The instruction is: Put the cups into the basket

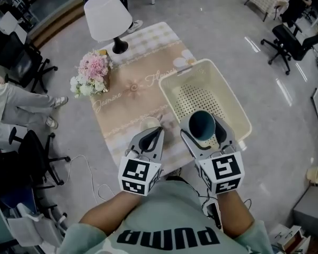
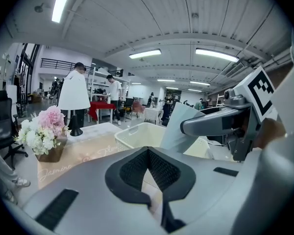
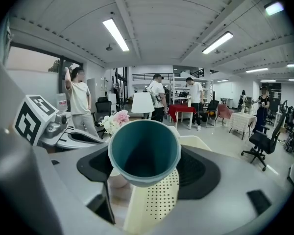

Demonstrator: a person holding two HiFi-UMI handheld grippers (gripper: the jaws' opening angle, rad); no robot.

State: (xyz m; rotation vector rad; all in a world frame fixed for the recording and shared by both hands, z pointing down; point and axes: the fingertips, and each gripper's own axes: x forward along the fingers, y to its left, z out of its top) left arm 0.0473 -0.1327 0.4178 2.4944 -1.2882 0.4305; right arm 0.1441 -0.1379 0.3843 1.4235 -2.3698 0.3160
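Note:
A teal cup (image 1: 202,125) sits between the jaws of my right gripper (image 1: 203,128), which is shut on it above the near end of the cream perforated basket (image 1: 229,91). In the right gripper view the cup (image 3: 144,151) points its mouth at the camera, with the basket's dotted wall (image 3: 157,199) below it. A pale cup (image 1: 150,124) stands on the tablecloth just ahead of my left gripper (image 1: 158,132). That gripper is shut with nothing in it, and its pads (image 2: 137,168) meet at the tips. The left gripper view also shows the basket (image 2: 137,131) and the held cup (image 2: 179,126).
A white lamp (image 1: 107,16) and a pot of pink and white flowers (image 1: 93,73) stand at the table's far left. The table (image 1: 140,83) carries a beige patterned cloth. Office chairs (image 1: 21,62) and a person (image 1: 10,102) are to the left, with another chair (image 1: 289,41) at far right.

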